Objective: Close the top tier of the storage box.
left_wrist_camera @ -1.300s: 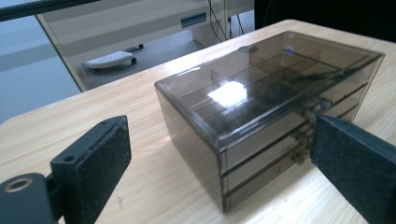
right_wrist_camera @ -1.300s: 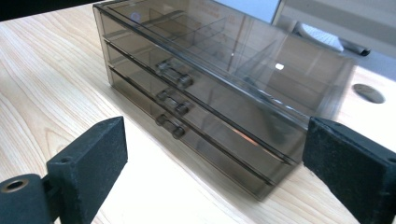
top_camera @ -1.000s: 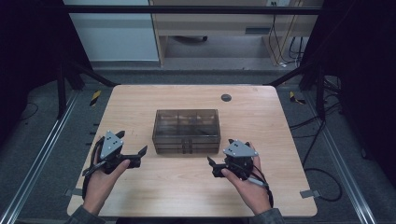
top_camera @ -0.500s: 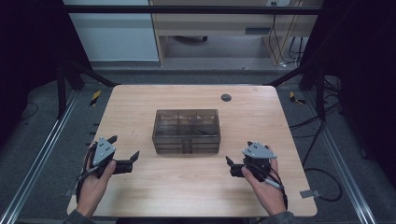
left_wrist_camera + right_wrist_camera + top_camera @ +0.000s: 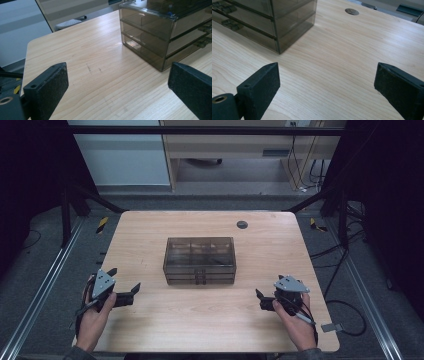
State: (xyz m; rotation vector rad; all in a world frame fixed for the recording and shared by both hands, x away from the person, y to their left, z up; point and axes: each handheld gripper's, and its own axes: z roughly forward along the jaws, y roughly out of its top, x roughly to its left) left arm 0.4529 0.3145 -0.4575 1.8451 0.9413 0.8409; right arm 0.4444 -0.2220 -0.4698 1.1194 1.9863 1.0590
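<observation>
There is no text, label, brand or number that can be read in these pictures. The smoky plastic drawer box (image 5: 199, 260) in the middle of the table (image 5: 150, 235) carries no print. The yellow and black striped tape (image 5: 102, 224) on the floor, left of the table, is only a pattern, without words.

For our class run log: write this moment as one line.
left gripper: open, empty | right gripper: open, empty | drawer box: mid-table, untouched
</observation>
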